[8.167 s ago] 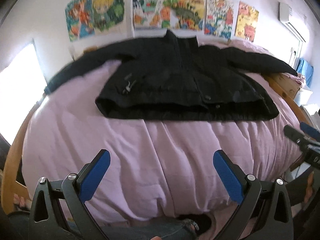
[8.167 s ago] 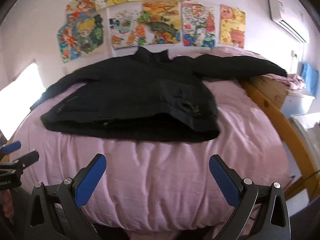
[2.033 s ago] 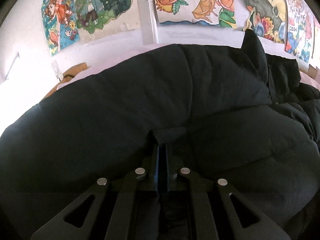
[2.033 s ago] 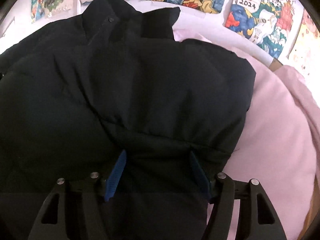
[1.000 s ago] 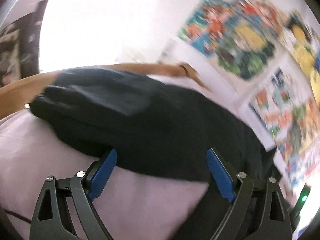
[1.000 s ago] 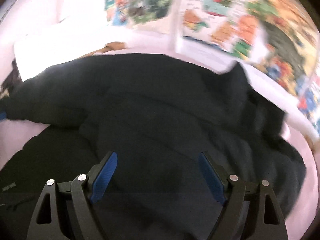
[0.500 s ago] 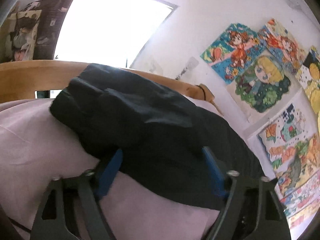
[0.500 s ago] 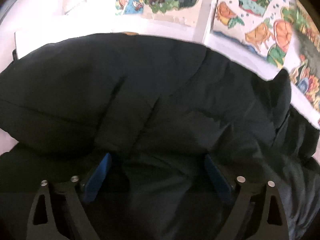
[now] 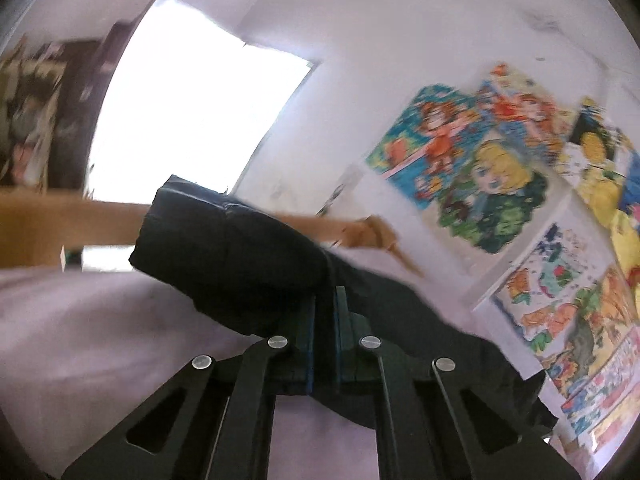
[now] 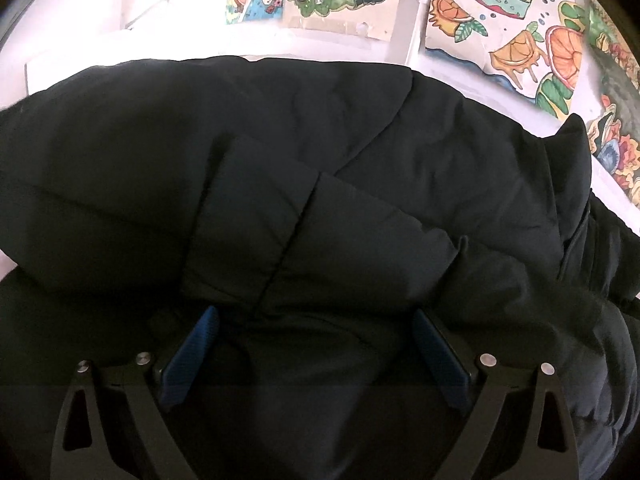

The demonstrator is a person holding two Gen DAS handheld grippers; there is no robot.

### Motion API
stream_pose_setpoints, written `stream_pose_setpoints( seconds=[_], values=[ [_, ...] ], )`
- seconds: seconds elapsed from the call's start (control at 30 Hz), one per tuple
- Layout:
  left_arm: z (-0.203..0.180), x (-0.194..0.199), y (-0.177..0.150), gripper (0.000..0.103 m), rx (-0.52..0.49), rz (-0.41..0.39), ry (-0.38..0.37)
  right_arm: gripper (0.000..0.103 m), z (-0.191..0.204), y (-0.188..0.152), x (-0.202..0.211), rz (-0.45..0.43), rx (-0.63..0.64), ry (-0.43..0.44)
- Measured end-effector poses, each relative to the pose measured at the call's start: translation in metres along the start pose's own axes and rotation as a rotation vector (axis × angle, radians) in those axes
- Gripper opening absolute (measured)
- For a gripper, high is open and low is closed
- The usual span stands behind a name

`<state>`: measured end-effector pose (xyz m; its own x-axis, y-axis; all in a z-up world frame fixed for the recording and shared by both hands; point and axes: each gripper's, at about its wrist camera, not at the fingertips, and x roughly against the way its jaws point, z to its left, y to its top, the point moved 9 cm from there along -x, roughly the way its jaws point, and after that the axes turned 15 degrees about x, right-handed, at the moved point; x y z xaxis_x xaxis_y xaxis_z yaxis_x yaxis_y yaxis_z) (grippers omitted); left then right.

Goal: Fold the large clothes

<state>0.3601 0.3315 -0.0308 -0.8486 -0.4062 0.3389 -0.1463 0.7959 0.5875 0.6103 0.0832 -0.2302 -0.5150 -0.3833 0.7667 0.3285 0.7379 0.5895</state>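
Note:
The black padded jacket [image 10: 280, 140] fills the right wrist view, its collar [image 10: 572, 148] at the right and one sleeve's cuff [image 10: 256, 208] folded across the body. My right gripper [image 10: 314, 314] hovers low over that cuff with its jaws opening wide; fabric lies between the blue pads [image 10: 192, 356], which do not press on it. In the left wrist view my left gripper [image 9: 324, 292] is shut on the other black sleeve [image 9: 224, 248], whose end sticks out to the left above the pink bed cover [image 9: 100, 340].
A wooden bed rail [image 9: 48, 220] runs behind the sleeve, with a bright window [image 9: 192, 128] above it. Colourful posters [image 9: 480, 172] cover the white wall close behind the bed; posters [image 10: 500, 20] also hang just beyond the jacket.
My left jaws have closed on the sleeve and that view has tilted up toward the wall. My right gripper has sunk closer to the jacket, its jaws a little wider.

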Motion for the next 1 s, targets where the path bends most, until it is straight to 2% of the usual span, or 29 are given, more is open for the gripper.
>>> stream_pose_setpoints(
  seconds=[0.1,0.27,0.5,0.67,0.77,0.9,1.0],
  values=[
    [-0.025,0.009,0.005,0.004,-0.057,-0.025,-0.077,0.098,-0.002,0.002,0.007,-0.017,-0.014,0.01],
    [-0.086,0.028,0.007,0.004,-0.178,-0.036,-0.228,0.098,-0.014,0.005,0.044,-0.075,-0.08,0.06],
    [-0.196,0.054,-0.018,0.004,-0.326,0.018,-0.477,0.098,-0.07,-0.021,0.116,-0.091,-0.201,0.065],
    [-0.277,0.077,-0.071,0.004,-0.511,0.087,-0.605,0.098,-0.123,-0.062,0.167,-0.107,-0.262,-0.009],
    [-0.32,0.091,-0.123,0.004,-0.659,0.139,-0.662,0.098,-0.154,-0.097,0.195,-0.109,-0.327,-0.06],
    [-0.357,0.095,-0.212,0.004,-0.885,0.212,-0.671,0.098,-0.19,-0.146,0.216,-0.082,-0.423,-0.095],
    [-0.371,0.087,-0.279,0.004,-1.023,0.282,-0.661,0.098,-0.206,-0.179,0.23,-0.06,-0.463,-0.116]
  ],
)
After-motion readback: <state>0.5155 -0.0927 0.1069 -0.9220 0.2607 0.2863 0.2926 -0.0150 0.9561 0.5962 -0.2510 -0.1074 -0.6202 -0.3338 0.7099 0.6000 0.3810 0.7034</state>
